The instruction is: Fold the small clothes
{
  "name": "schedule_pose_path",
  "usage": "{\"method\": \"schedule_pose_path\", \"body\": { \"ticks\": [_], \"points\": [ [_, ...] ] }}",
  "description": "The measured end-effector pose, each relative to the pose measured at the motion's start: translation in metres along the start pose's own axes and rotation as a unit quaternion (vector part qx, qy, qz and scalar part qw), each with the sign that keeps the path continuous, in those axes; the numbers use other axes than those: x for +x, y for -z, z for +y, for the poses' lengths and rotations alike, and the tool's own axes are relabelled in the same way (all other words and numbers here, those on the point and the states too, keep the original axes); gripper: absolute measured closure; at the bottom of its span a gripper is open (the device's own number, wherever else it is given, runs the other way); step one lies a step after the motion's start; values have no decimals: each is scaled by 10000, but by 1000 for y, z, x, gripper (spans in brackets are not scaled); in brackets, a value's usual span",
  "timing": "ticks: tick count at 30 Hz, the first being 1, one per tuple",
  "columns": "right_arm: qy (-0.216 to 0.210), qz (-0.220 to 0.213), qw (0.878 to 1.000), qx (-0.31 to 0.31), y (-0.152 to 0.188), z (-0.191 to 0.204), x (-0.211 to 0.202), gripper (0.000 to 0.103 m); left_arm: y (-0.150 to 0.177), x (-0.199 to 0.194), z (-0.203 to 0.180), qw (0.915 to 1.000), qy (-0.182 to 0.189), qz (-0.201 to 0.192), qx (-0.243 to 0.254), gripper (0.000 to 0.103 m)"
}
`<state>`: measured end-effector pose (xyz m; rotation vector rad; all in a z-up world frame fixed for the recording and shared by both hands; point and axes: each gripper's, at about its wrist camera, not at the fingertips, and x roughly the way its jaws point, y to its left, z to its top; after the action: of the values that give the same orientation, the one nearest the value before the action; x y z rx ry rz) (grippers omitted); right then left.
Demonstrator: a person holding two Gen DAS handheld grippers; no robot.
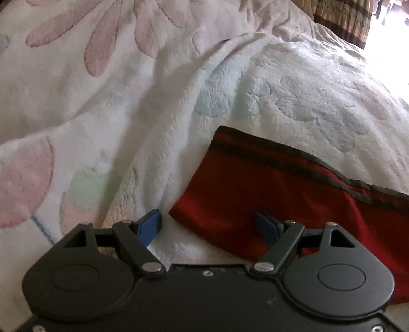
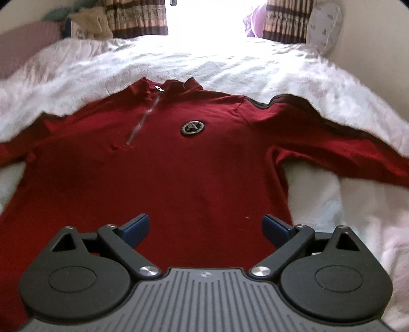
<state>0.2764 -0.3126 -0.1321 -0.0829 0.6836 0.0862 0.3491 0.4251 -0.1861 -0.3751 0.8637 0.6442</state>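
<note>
- The red shirt [image 2: 194, 163] lies flat, front up, on a white fleece blanket [image 2: 230, 61] covering a bed, collar toward the far end and both sleeves spread out sideways.
- The right gripper [image 2: 205, 227] hovers over the shirt's lower body with its blue fingers [image 2: 135, 228] spread wide, nothing between them.
- The hem itself is hidden under that gripper, so how it lies cannot be told.
- A short zip [image 2: 143, 120] runs down from the collar; a round badge [image 2: 193, 127] sits just beside it on the chest.
- The left gripper [image 1: 207, 227] is also spread wide and empty, close above the blanket at the cuff end of a sleeve [image 1: 276, 194], its right finger over the red cloth, its left over bare fleece.
- A dark stripe [image 1: 294, 159] edges the sleeve's far side.
- Bare, rumpled blanket lies open beyond the sleeve and past the collar, up to the curtains [image 2: 140, 18].
</note>
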Motion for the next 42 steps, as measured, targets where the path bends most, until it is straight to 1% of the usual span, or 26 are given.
{"method": "schedule_pose_path", "body": {
  "ticks": [2, 3, 4, 5, 6, 7, 9, 11, 13, 15, 20, 22, 25, 27, 30, 32, 33, 34, 35, 36, 37, 38, 39, 40, 41, 42],
  "points": [
    [66, 123, 9998, -127, 2, 4, 5, 0, -2, 3, -2, 9999, -76, 82, 58, 27],
    [38, 182, 9997, -134, 4, 4, 7, 0, -3, 1, -3, 9999, -101, 35, 53, 28],
    [-25, 237, 9997, -109, 5, 5, 8, 0, -4, -3, -4, 9998, -139, -69, 88, 33],
    [-95, 269, 9995, -93, 6, 5, 9, 0, -3, -5, -9, 9996, -197, -130, 176, 61],
    [-174, 291, 9994, -86, 6, 5, 9, 0, -3, -7, -14, 9990, -282, -114, 323, 85],
    [-225, 284, 9993, -81, 8, 6, 8, 0, -5, -8, -18, 9981, -378, -65, 483, 100],
    [-227, 227, 9994, -109, 8, 5, 6, 0, -7, -15, -22, 9970, -349, -140, 674, 101],
    [-153, 95, 9998, -123, 11, 3, 6, 0, -13, -27, -22, 9979, -160, -296, 550, 101],
    [-68, 141, 9998, -85, 13, -3, 13, 0, -18, -44, -23, 9979, 14, -412, 501, 101],
    [-83, 216, 9997, -72, 12, -11, 18, 0, -21, -58, -29, 9968, 39, -478, 635, 101],
    [94, -15, 9996, 277, 8, -38, 10, 0, -21, -77, -32, 9968, 18, -609, 509, 101],
    [331, -144, 9987, 350, 7, -48, 7, 0, -22, -86, -41, 9966, 276, -652, 430, 101],
    [682, -181, 9964, 478, 3, -62, 11, 0, -21, -108, -76, 9934, 546, -740, 690, 101],
    [848, -104, 9948, 555, 2, -69, 17, 0, -19, -125, -110, 9898, 763, -849, 853, 101],
    [1191, -20, 9921, 391, 0, -77, 27, 0, -11, -154, -178, 9810, 1336, -885, 1097, 101],
    [1326, 60, 9904, 378, 0, -83, 33, 0, 1, -183, -231, 9707, 1838, -940, 1232, 103],
    [1288, 116, 9907, 431, 1, -86, 35, 0, 9, -205, -254, 9591, 2407, -1052, 1055, 103],
    [1181, 171, 9913, 556, 1, -91, 36, 0, 18, -231, -279, 9334, 3294, -1073, 930, 103],
    [1104, 208, 9915, 649, 1, -93, 36, 0, 25, -253, -302, 9117, 3845, -1073, 975, 103],
    [1023, 227, 9918, 733, 1, -95, 36, 0, 34, -282, -332, 8889, 4287, -1078, 1202, 102],
    [961, 217, 9920, 785, 2, -97, 35, 0, 42, -306, -357, 8694, 4593, -1076, 1472, 86],
    [951, 209, 9920, 800, 2, -98, 34, 0, 52, -333, -381, 8453, 4922, -1108, 1757, 64],
    [972, 211, 9920, 783, 4, -97, 33, 0, 60, -350, -394, 8280, 5136, -1174, 1917, 61],
    [995, 210, 9920, 747, 4, -97, 34, 0, 68, -366, -402, 8165, 5254, -1290, 2017, 61],
    [1005, 211, 9920, 732, 4, -97, 34, 0, 74, -375, -406, 8134, 5252, -1339, 2114, 61],
    [1006, 219, 9920, 732, 3, -97, 35, 0, 78, -378, -408, 8150, 5203, -1305, 2193, 61]
  ]
}}
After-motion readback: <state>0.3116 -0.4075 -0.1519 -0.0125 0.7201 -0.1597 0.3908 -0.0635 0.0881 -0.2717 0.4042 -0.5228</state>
